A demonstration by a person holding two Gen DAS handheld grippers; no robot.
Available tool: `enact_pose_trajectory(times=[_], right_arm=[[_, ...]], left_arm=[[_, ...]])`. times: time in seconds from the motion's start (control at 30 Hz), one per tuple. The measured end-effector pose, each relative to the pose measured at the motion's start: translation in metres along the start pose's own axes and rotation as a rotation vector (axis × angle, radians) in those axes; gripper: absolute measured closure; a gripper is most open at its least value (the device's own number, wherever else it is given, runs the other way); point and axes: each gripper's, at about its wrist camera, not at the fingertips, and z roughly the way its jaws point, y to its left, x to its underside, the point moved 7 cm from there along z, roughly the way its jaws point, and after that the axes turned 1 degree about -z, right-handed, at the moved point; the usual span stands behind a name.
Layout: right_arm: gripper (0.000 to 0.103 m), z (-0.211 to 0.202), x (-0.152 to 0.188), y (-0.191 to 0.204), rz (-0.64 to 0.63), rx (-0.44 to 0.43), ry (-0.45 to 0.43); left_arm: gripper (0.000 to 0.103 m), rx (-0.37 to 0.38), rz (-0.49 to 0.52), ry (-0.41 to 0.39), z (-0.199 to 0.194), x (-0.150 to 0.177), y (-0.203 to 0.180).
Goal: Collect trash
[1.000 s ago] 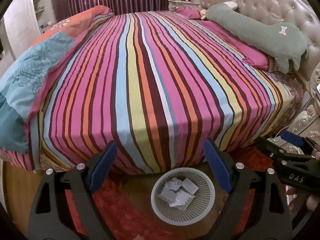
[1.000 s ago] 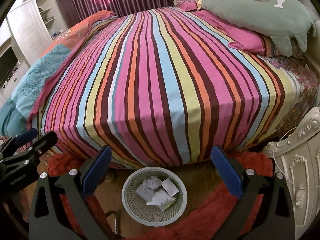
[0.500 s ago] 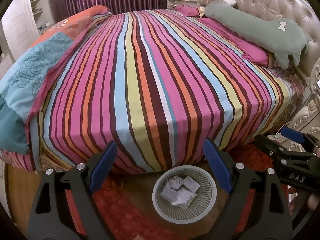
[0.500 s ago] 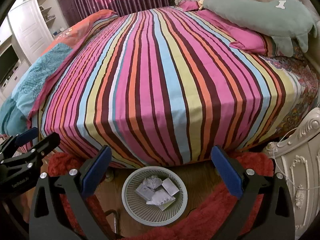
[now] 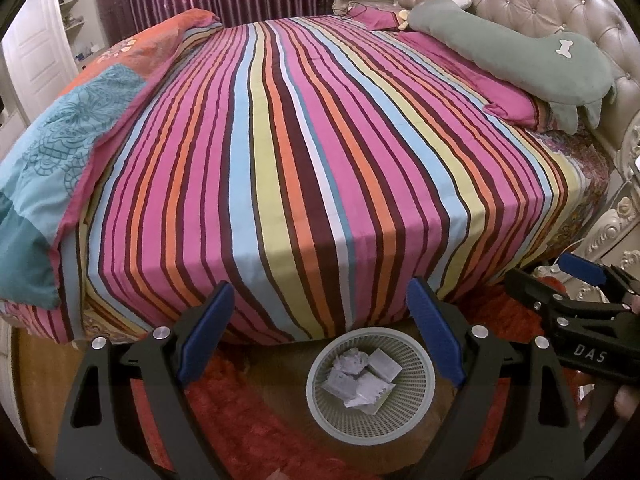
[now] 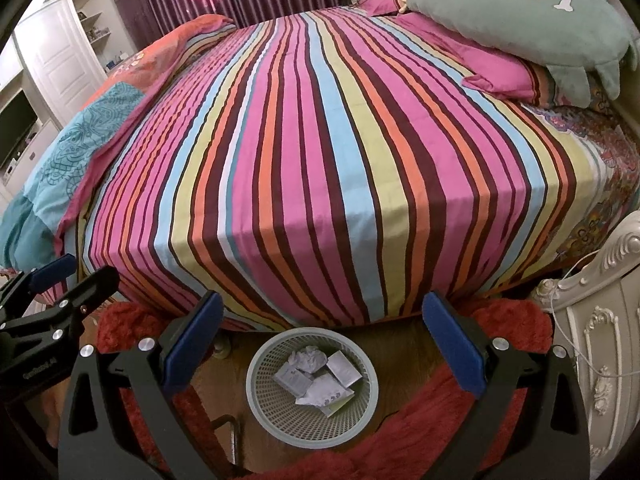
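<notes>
Both tongs hang above the floor at the foot of the bed (image 5: 304,152), angled down toward a pale mesh wastebasket (image 5: 370,392) that stands on the wooden floor between strips of red rug (image 5: 248,432). The left tongs (image 5: 320,332) stand wide apart with nothing between the blue pads; the right tongs (image 6: 324,344) are likewise spread and empty.

The trash (image 6: 318,380) lies inside the basket: one crumpled ball of paper and a few flat folded sheets or small packets (which of the two I cannot tell), piled loosely near the middle. No loose scrap shows on the striped cover or the visible floor, so the collecting looks about done.

These pieces would handle as very light and soft. The crumpled ball gives under pressure and springs back a little, so a pinch across its bulk should hold. The flat pieces are thin and likely slippery against each other; a raised edge or corner is the place to nip, not the face. The basket itself looks like light, slightly flexible plastic, and its rim is the natural hold, though it may tip if pulled from one side.
</notes>
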Motion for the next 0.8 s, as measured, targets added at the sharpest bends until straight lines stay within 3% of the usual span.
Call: enact_pose_trajectory(times=[0.2, 0.33, 0.8], right_arm=[[0.007, -0.001, -0.001, -0.001, -0.001, 0.003, -0.004], [0.007, -0.001, -0.001, -0.002, 0.002, 0.003, -0.003], [0.007, -0.002, -0.002, -0.004, 0.010, -0.004, -0.006]], left_arm=[[0.018, 0.046, -0.027, -0.015, -0.005, -0.002, 0.001], [0.009, -0.106, 0.015, -0.083, -0.015, -0.006, 0.005], [0.009, 0.012, -0.031, -0.019, -0.009, -0.004, 0.003]])
